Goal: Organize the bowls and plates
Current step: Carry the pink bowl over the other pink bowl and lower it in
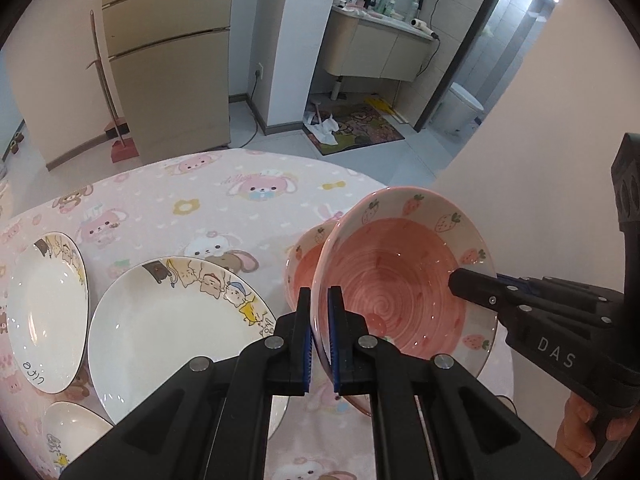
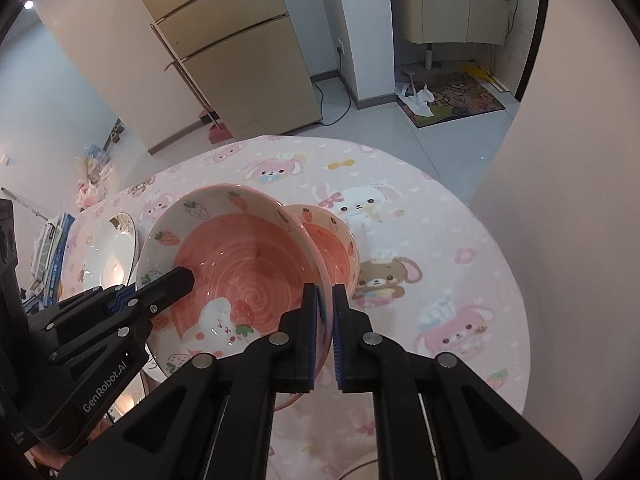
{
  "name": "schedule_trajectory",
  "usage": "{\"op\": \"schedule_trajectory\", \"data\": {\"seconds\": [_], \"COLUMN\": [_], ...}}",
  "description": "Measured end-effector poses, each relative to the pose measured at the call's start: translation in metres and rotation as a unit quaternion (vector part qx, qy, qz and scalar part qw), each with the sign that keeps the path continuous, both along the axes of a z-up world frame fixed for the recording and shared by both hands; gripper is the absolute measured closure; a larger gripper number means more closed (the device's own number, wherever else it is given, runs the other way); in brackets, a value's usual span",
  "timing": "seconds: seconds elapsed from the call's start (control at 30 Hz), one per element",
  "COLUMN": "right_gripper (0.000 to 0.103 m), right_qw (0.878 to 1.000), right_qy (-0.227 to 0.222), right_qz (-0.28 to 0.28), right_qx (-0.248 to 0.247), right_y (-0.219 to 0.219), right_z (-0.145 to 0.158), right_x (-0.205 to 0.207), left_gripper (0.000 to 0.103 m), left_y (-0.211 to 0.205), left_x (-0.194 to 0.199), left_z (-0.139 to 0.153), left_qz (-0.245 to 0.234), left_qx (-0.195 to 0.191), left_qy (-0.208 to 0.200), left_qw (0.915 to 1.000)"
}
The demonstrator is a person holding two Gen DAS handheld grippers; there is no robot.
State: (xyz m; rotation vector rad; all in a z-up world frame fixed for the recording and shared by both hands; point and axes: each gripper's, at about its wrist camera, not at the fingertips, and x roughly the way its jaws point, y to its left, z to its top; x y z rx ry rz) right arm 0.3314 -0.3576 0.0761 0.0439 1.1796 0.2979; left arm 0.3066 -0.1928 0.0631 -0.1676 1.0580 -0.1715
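Pink strawberry-print ceramic bowl [image 1: 400, 280] hangs tilted above smaller matching pink bowl [image 1: 304, 264], my left gripper [image 1: 319, 344] & right gripper [image 2: 325, 340] each pinching opposite rim edges. Thin glazed rim could slip, or clip that smaller bowl.

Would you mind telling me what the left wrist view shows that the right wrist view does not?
Only the left wrist view: two cartoon-rimmed white plates side by side, and a hand. Only the right wrist view: the rabbit picture inside the large pink bowl. Both: the left claw and right claw, each shut on that bowl's rim, with a smaller pink bowl behind.
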Motion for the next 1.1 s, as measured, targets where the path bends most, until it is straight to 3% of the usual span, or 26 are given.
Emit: {"op": "schedule_trajectory", "data": {"seconds": [0.23,0.43,0.73,0.9,1.1], "right_gripper": [0.096,0.095,0.094,0.094,0.092], "right_qw": [0.999,0.998,0.998,0.997,0.995], "right_qy": [0.021,0.026,0.044,0.033,0.029], "right_qz": [-0.003,-0.002,-0.02,-0.018,-0.011], "right_qx": [-0.034,-0.052,-0.046,-0.069,-0.094], "right_y": [0.012,0.018,0.012,0.014,0.018], "right_z": [-0.025,-0.038,-0.046,-0.048,-0.055], "right_x": [0.018,0.03,0.037,0.039,0.037], "left_gripper": [0.095,0.095,0.094,0.093,0.093], "left_y": [0.0,0.002,-0.01,-0.014,-0.025], "left_x": [0.024,0.034,0.04,0.044,0.044], "left_z": [-0.031,-0.047,-0.053,-0.06,-0.061], "left_qz": [0.001,0.004,-0.016,-0.022,-0.025], "left_qx": [0.017,0.027,0.069,0.075,0.117], "left_qy": [0.028,0.028,0.024,0.026,0.012], "left_qw": [0.9995,0.9992,0.9972,0.9966,0.9928]}}
